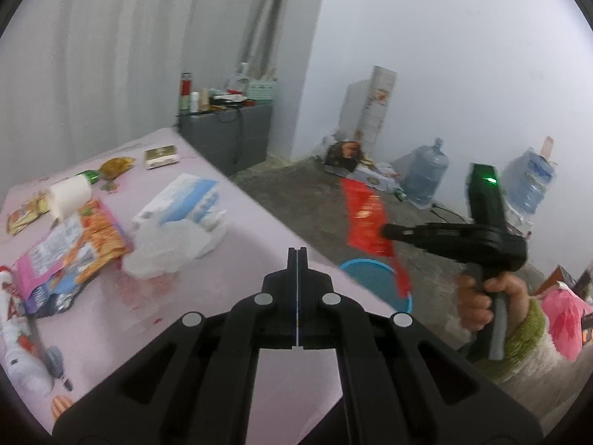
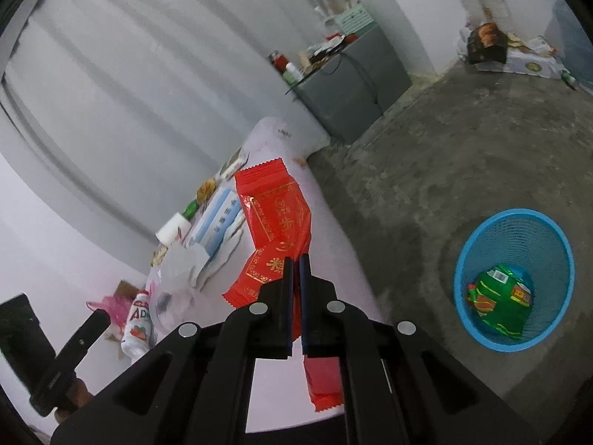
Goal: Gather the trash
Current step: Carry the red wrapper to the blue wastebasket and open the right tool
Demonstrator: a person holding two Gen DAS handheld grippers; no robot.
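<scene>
red wrapper [image 2: 276, 222] – gold print – pinched in right gripper [image 2: 296, 259] jaws.

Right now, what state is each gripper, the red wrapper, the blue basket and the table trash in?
Right gripper: shut on red wrapper, held off the table.
Left gripper: shut, nothing between its fingers.
Blue basket: upright on floor, green wrapper inside.
Tissue pack: lying on pink table, uncollected.

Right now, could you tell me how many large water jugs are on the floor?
2, both on the floor by the far wall: one water jug beside the boxes, the other jug partly behind the right tool. More may be hidden.
</scene>
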